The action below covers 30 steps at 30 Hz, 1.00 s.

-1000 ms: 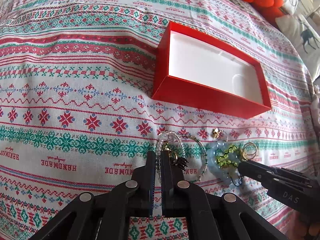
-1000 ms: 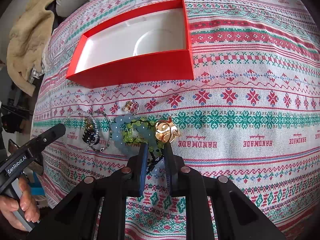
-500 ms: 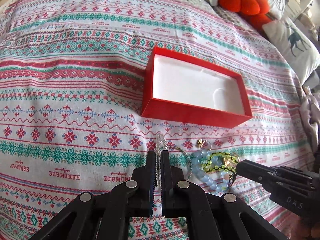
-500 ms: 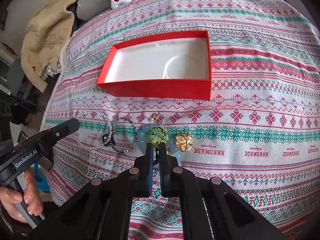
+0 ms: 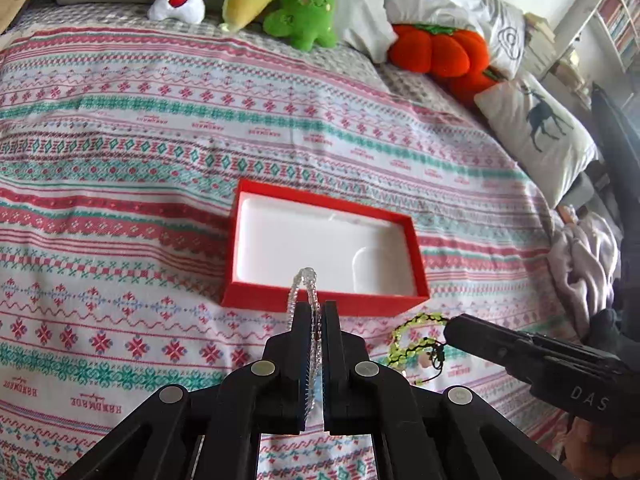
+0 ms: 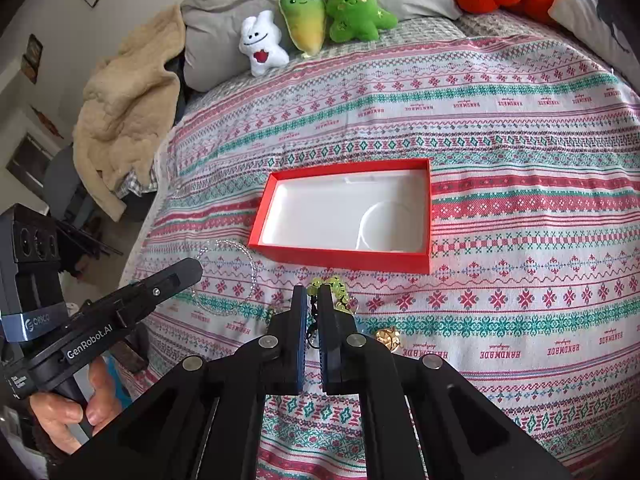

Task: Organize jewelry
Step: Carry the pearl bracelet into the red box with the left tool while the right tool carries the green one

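Low centre of left wrist view, my left tongs (image 5: pixel 316 316) pinch the clear bead bracelet (image 5: pixel 306 296), raised before the red box (image 5: pixel 326 304) on the bed. Right tongs (image 6: pixel 313 300), low centre w/ narrow gap, grip the green bead bracelet (image 6: pixel 332 286).

Both grippers now sit higher above the patterned cloth than before. The left gripper (image 5: pixel 316 312) lifts the clear beaded bracelet (image 5: pixel 304 292) clear of it. The right gripper (image 6: pixel 313 296) raises the yellow-green beaded bracelet (image 5: pixel 408 340).
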Each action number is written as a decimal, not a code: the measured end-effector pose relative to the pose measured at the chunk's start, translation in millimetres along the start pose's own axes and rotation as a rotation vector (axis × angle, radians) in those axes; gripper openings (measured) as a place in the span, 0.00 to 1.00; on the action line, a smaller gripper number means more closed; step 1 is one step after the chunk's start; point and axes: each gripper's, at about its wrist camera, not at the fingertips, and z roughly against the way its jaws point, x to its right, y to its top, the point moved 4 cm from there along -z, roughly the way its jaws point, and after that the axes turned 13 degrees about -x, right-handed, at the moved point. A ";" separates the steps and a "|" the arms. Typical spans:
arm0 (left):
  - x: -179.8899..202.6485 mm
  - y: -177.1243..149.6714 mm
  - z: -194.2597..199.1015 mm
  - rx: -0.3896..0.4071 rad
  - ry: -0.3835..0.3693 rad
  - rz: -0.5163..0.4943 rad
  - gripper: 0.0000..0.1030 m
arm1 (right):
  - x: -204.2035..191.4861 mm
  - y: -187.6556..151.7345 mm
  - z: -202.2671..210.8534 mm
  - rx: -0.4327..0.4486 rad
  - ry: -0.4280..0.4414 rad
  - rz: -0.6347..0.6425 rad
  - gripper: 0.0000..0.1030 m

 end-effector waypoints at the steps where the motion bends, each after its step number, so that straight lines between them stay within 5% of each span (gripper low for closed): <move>1: 3.7 2.7 -0.1 0.010 -0.007 -0.001 0.00 | 0.1 2.6 1.6 0.008 0.001 -0.004 0.05; 9: 20.8 27.2 -10.5 0.079 -0.069 -0.013 0.00 | 6.7 24.0 7.3 0.075 -0.010 -0.019 0.05; 17: 20.3 46.5 -45.6 0.059 -0.141 0.027 0.00 | 17.3 46.0 1.0 0.146 -0.046 -0.031 0.05; 27: -2.5 44.7 -74.4 0.012 0.064 0.006 0.00 | 5.6 55.7 -30.6 0.118 0.000 0.038 0.05; 30: -8.3 45.1 -77.8 0.009 0.104 0.003 0.00 | 10.8 56.6 -40.7 0.106 -0.061 0.042 0.05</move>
